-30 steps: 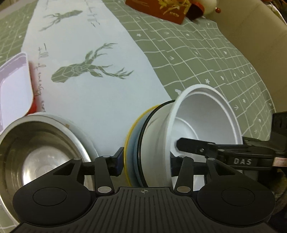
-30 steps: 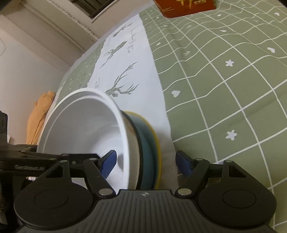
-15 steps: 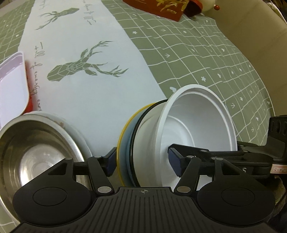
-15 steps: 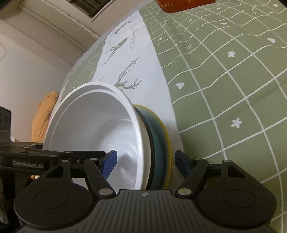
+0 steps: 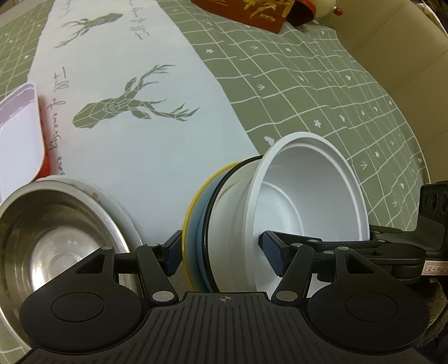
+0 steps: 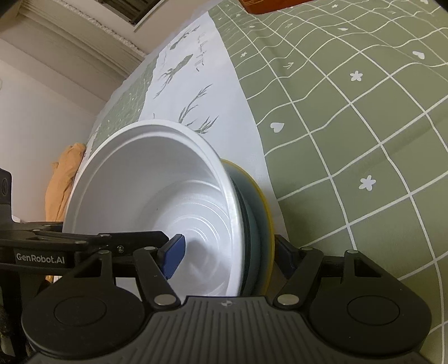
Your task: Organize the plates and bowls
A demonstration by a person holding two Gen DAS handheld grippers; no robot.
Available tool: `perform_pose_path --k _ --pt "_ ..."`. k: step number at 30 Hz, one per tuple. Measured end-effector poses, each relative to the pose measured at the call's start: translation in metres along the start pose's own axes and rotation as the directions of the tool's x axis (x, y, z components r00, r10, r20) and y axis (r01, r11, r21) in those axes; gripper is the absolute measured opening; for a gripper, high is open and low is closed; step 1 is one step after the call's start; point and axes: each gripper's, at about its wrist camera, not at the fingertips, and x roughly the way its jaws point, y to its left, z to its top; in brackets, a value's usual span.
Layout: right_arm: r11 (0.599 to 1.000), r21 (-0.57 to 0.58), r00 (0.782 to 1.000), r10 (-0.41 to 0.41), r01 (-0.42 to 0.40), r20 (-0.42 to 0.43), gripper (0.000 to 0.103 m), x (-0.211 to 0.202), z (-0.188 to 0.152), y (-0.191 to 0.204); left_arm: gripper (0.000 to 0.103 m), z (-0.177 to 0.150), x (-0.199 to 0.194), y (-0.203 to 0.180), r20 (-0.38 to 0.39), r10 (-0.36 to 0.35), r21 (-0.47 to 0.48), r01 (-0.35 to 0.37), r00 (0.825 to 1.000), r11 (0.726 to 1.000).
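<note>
The counter (image 5: 322, 92) fills most of the left wrist view, covered in a green checked cloth with a white deer-print runner (image 5: 145, 145) down its middle. At lower left stands a steel bowl (image 5: 53, 238), resting in what seems to be a white plate, though little of it shows. A white tray (image 5: 16, 134) sits at the left edge, and a red box (image 5: 246, 14) lies at the top.

Low in the centre, a stack of dishes stands tipped on edge: a white bowl (image 5: 310, 193) opening to the right, nested in a black-rimmed white dish (image 5: 226, 212), then a blue plate (image 5: 194, 226) with a yellow rim.

The left gripper (image 5: 222, 254) straddles the stack; its jaws have just been opening and stand apart, pads clear. The right gripper (image 6: 229, 256) has just been closing around the same stack, one blue pad inside the bowl, the other behind the plate; whether both pads press cannot be told.
</note>
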Motion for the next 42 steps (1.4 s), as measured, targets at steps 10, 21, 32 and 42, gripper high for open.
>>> perform_pose_path --k 10,21,32,42 --pt "1.000 0.004 1.000 -0.008 0.008 0.008 0.070 -0.001 -0.001 -0.001 0.065 0.002 0.001 0.000 -0.012 0.010 0.000 -0.010 1.000 1.000" --pt "1.000 0.014 1.000 -0.004 0.005 -0.012 0.065 0.001 -0.003 -0.002 0.069 -0.001 0.010 0.008 -0.039 -0.030 -0.040 0.028 0.999 0.999" --pt "0.999 0.032 0.999 0.012 -0.010 -0.041 0.064 0.002 -0.004 -0.001 0.068 -0.005 0.008 0.009 -0.036 -0.037 -0.045 0.035 0.999 0.998" --pt "1.000 0.014 1.000 0.005 -0.005 -0.022 0.065 -0.001 -0.004 0.001 0.066 -0.008 -0.001 0.002 -0.020 0.002 -0.004 -0.002 1.000 1.000"
